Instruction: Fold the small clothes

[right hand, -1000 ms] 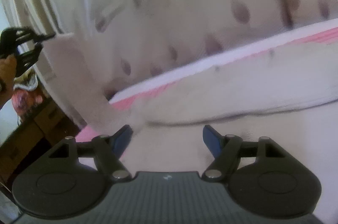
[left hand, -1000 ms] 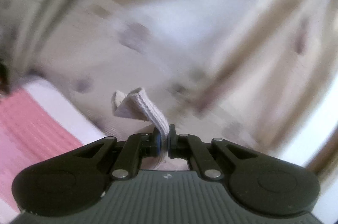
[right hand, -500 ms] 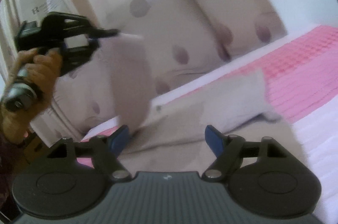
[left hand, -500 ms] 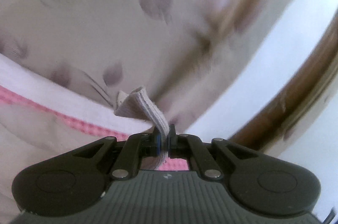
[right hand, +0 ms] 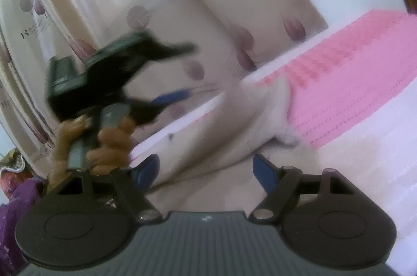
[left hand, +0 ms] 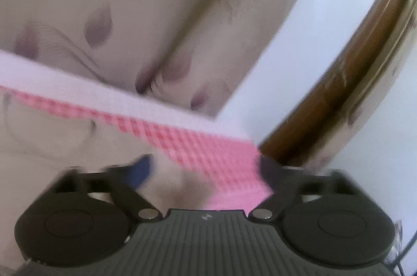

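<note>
Cloth of a pale beige colour is seen spread on the pink-and-white bed cover, directly ahead of and beneath the right gripper. The right gripper's blue-padded jaws are held apart, with the beige garment lying below the gap; no pad is seen pressing on it. To the left of that gripper and somewhat farther ahead, the left gripper is carried by a hand, its jaws being spread at this moment, with nothing caught between them. In the left wrist view, which is blurred, the left gripper is shown wide, and the cloth lies ahead and to its left on the bed cover. A patterned curtain hangs beyond both tools.
</note>
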`<state>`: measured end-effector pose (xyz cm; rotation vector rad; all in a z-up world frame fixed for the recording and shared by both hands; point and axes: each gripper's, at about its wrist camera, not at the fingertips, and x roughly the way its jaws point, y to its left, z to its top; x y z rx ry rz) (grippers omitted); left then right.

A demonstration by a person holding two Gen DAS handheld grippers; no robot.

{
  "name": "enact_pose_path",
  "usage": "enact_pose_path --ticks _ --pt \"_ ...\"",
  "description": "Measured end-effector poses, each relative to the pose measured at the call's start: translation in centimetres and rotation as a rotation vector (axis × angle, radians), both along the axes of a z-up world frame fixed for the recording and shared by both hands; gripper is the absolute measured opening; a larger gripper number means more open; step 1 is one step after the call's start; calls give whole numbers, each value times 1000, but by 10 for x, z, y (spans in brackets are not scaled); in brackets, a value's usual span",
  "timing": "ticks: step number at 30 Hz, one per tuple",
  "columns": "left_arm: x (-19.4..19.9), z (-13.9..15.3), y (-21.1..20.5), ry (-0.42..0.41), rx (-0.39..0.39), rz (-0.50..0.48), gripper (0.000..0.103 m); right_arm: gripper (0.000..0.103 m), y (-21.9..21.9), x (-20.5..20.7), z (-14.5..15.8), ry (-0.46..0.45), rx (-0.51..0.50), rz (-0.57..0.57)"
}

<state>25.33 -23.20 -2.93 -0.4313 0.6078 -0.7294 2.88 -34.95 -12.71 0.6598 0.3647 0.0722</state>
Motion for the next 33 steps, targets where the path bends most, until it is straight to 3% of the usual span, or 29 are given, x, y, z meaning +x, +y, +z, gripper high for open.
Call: enact_pose_path --ticks 2,5,9,13,15,17,18,20,24,29,33 --pt "-13 1 27 -44 -11 47 103 79 -4 5 5 0 -37 7" --pt "-27 -6 74 -49 36 95 103 79 -12 17 13 3 -104 3" --pt "-57 -30 140 -120 224 217 102 79 -19 40 17 21 -249 -2" --pt "-64 -64 188 -92 319 346 102 77 -22 79 13 113 -453 -41" --pt "-65 -80 208 -57 301 396 102 57 -29 96 6 153 -461 -29" --pt "-57 -89 221 2 251 442 100 25 -33 112 -3 201 -465 -14" --pt "-56 -90 230 18 193 451 100 22 -34 118 -7 216 -473 -13" --pt "-57 -88 235 3 154 477 101 15 -34 121 -8 201 -473 -11" --pt "-51 -87 230 -4 159 457 102 10 -32 121 3 140 -463 2" --pt "-54 -88 232 2 135 486 102 9 -26 126 33 29 -388 12" --pt "-60 -87 234 2 117 522 102 9 -41 131 50 -66 -309 -53"
